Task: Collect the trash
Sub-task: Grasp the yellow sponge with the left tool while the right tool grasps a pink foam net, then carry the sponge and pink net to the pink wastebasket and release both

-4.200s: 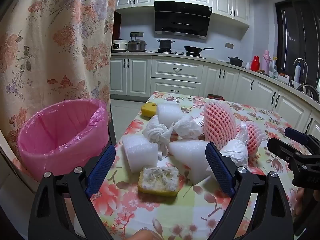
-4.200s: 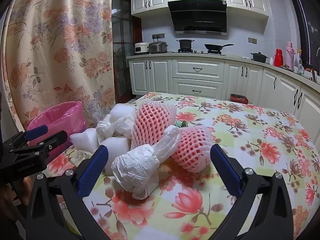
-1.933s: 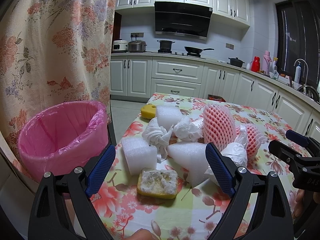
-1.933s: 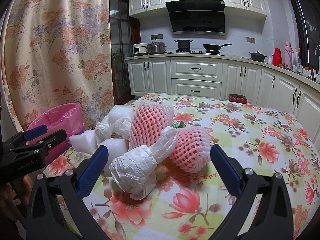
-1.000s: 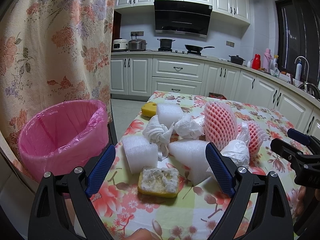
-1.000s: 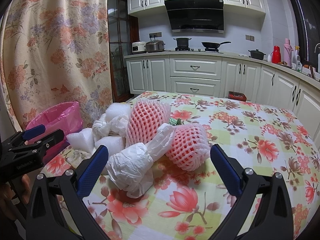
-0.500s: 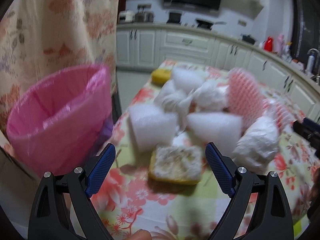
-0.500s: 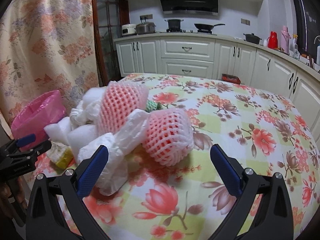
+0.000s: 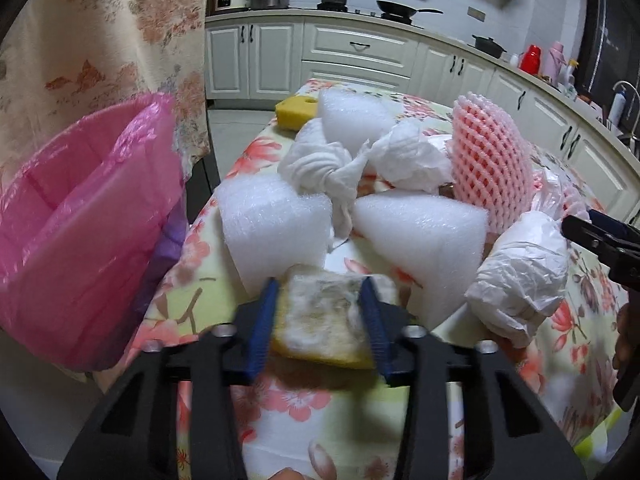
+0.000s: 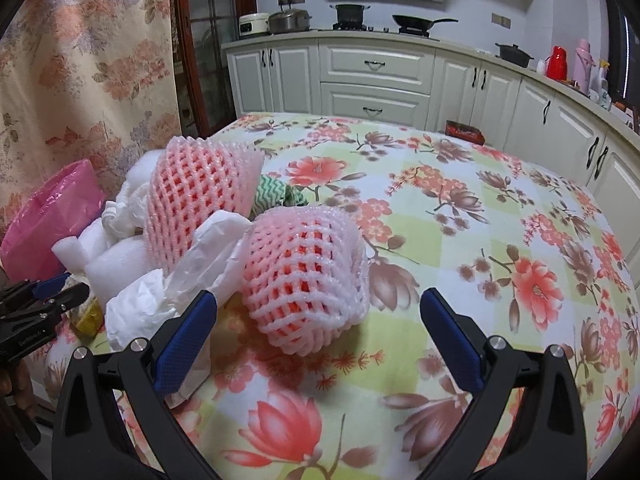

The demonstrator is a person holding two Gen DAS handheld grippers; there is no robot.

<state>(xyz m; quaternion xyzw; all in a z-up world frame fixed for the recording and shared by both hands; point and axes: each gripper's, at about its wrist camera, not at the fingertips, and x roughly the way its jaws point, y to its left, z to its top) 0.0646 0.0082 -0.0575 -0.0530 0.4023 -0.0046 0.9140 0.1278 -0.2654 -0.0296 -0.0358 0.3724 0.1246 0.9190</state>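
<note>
Left gripper (image 9: 320, 312): jaws have just closed, blue pads pressing both sides of the soiled yellow sponge (image 9: 324, 324), which lies at the near edge of the floral tablecloth (image 10: 460, 216), touching the white foam blocks (image 9: 276, 228). Right gripper (image 10: 318, 340): jaws wide apart, holding nothing, the near pink foam net (image 10: 304, 272) just ahead between them. The pink-lined bin (image 9: 84, 232) stands beside the table's left edge

Dirty yellow sponge (image 9: 320, 328) flat at table edge; white foam blocks (image 9: 276, 228), pink nets (image 9: 490, 168) behind.
</note>
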